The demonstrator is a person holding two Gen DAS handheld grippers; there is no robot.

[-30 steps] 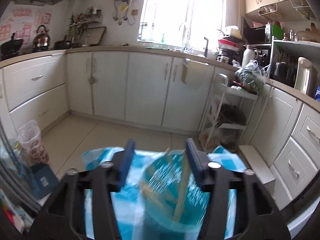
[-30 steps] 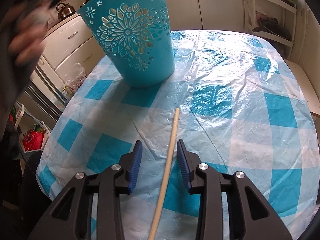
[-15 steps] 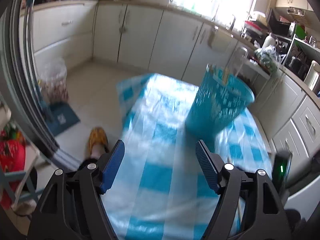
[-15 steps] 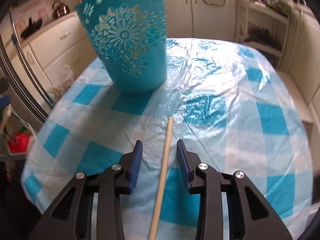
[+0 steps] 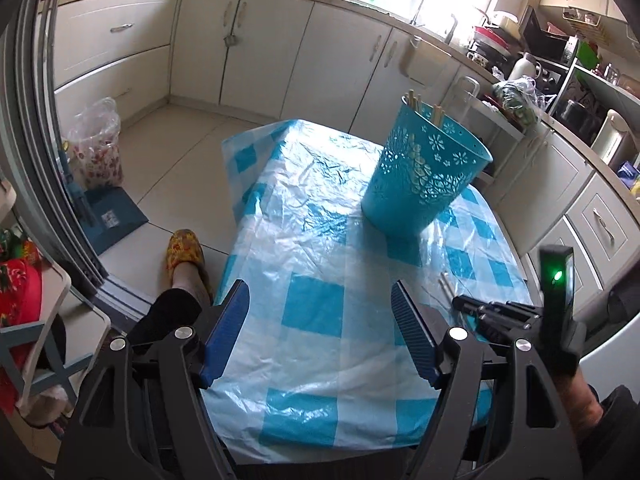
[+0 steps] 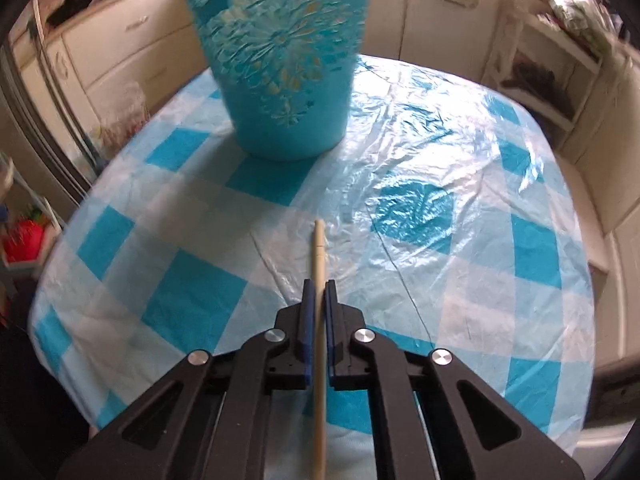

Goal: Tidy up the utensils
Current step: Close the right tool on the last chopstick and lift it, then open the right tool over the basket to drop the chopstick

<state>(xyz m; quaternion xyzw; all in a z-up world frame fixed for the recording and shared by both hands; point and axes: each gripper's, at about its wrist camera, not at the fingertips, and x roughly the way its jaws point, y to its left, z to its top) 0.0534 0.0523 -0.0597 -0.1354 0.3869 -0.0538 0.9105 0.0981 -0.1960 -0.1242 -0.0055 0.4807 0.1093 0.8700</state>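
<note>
A teal cut-out basket [image 5: 424, 182] stands on the blue-and-white checked tablecloth [image 5: 316, 308], with chopstick ends [image 5: 414, 101] poking over its far rim. In the right wrist view the basket [image 6: 280, 60] is just ahead. My right gripper [image 6: 319, 286] is shut on a pale wooden chopstick [image 6: 319, 248] that points toward the basket, close over the cloth. My left gripper [image 5: 320, 308] is open and empty above the near end of the table. The right gripper [image 5: 460, 302] shows at the right of the left wrist view.
White kitchen cabinets [image 5: 256, 44] ring the room. A white shelf rack [image 5: 472, 96] stands behind the table. A bag-lined bin [image 5: 96, 140] and a blue dustpan [image 5: 108, 212] sit on the floor at left, by the person's yellow slipper [image 5: 186, 248].
My right gripper has closed on the chopstick and moved nearer the basket. My left gripper has swung back from over the basket to the near end of the table, open and empty.
</note>
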